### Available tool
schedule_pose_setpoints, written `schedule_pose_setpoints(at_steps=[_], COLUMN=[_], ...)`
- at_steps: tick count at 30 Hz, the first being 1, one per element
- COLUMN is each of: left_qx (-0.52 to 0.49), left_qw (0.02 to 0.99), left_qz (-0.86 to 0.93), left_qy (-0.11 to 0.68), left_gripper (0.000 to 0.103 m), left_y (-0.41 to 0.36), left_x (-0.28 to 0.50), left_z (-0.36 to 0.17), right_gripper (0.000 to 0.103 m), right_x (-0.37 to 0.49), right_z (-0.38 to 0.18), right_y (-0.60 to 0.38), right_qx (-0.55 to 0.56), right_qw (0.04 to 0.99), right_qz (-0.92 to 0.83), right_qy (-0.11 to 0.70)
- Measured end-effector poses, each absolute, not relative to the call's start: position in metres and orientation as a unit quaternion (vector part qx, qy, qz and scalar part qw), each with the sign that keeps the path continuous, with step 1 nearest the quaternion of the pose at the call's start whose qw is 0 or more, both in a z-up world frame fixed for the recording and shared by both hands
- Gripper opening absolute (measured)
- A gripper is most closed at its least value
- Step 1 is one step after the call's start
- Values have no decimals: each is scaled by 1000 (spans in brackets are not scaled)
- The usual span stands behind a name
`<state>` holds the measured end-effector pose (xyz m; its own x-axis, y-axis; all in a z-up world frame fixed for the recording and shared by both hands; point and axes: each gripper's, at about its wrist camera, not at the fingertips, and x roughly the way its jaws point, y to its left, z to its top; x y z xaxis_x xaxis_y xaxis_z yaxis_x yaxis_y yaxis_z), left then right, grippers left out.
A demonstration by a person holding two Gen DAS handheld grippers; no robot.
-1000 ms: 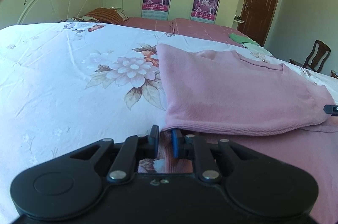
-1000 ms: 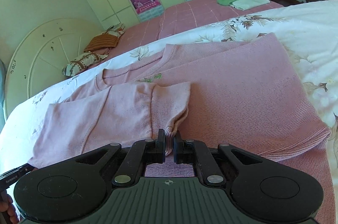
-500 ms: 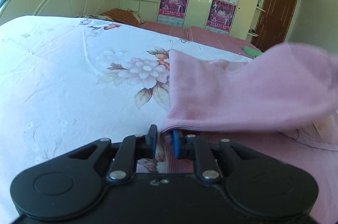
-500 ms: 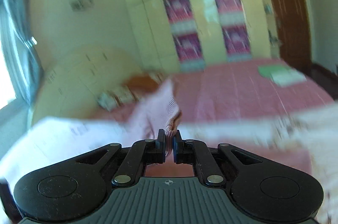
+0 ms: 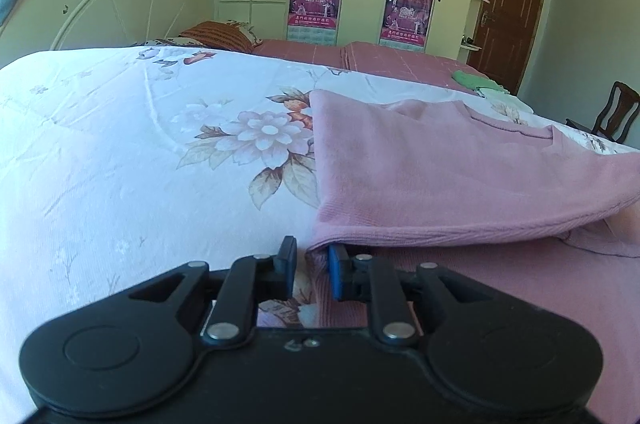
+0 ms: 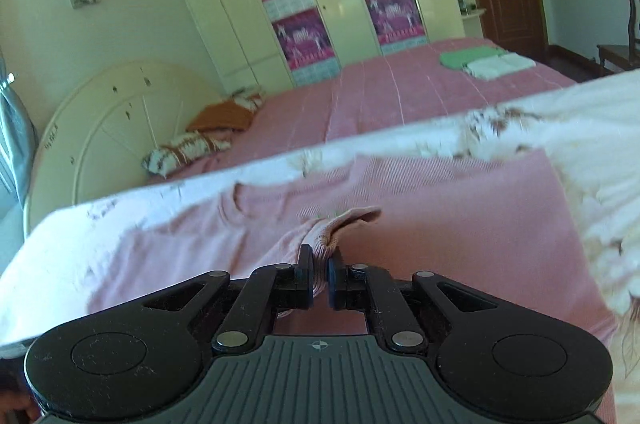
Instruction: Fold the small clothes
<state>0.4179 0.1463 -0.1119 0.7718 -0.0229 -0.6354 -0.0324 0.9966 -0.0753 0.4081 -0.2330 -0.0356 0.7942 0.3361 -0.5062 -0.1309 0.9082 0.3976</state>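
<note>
The floral bedspread (image 5: 120,152) fills the ground ahead of both tongs, and on it, spread flat with part already doubled over, lies the pink sweater (image 5: 460,176), reaching from just under the left tongs away to their right and far side. In the right wrist view the same sweater (image 6: 460,224) stretches across the whole width in front of the tongs, its neckline ahead and to their left. Well beyond it, on the striped pink cover, sit a green and a white folded pile (image 6: 484,62), far off to the right of the right tongs. The folded-over panel's ribbed edge (image 5: 440,238) runs rightward from the tip of the left gripper (image 5: 311,270), whose jaws stand slightly apart over the corner where that edge meets the lower layer; cloth lies between them, but I cannot tell whether the pads truly press it. The right gripper (image 6: 319,278) is pressed together on the sleeve cuff (image 6: 328,236), which rises bunched from its tips and curls forward and rightward over the body. As a judgement, the step in hand is the sleeve fold: one side of the garment is laid in and the cuff is being carried across. The next move likely calls for drawing the cuff over the body until the sleeve lies straight, setting it down flat without dragging the layers beneath, while the left tongs pin the corner so the earlier fold does not slip
</note>
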Motion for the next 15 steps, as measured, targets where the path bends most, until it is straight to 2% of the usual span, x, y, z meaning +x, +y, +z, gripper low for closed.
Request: schedule_pose_setpoints(at_steps=[1, 3, 4, 5, 6, 8, 10, 15], left_qx=[-40, -26, -16, -2, 5, 6, -7, -27], left_qw=[940, 934, 931, 928, 932, 945, 951, 944], left_qz=[-1, -22, -37, -44, -44, -56, -60, -104], left_qy=[340, 355, 363, 370, 360, 324, 303, 311], left_gripper=[18, 25, 36, 52, 58, 58, 58, 56], left_y=[146, 146, 147, 149, 152, 158, 158, 126], left_x=[417, 414, 410, 404, 396, 388, 399, 457], left_z=[-111, -107, -104, -100, -94, -80, -71, -85], right_gripper=[6, 6, 6, 6, 7, 58, 60, 59], right_x=[408, 414, 419, 420, 415, 410, 418, 474], right_z=[-36, -54, -65, -72, -71, -58, -50, -72], right_y=[-234, -235, -236, -238, -243, -252, -262, -267], right_qx=[168, 147, 148, 151, 152, 154, 176, 223], right_qw=[931, 918, 903, 891, 894, 910, 921, 895], right_qz=[123, 114, 121, 123, 126, 122, 117, 105], right_qy=[299, 351, 385, 410, 402, 365, 329, 372])
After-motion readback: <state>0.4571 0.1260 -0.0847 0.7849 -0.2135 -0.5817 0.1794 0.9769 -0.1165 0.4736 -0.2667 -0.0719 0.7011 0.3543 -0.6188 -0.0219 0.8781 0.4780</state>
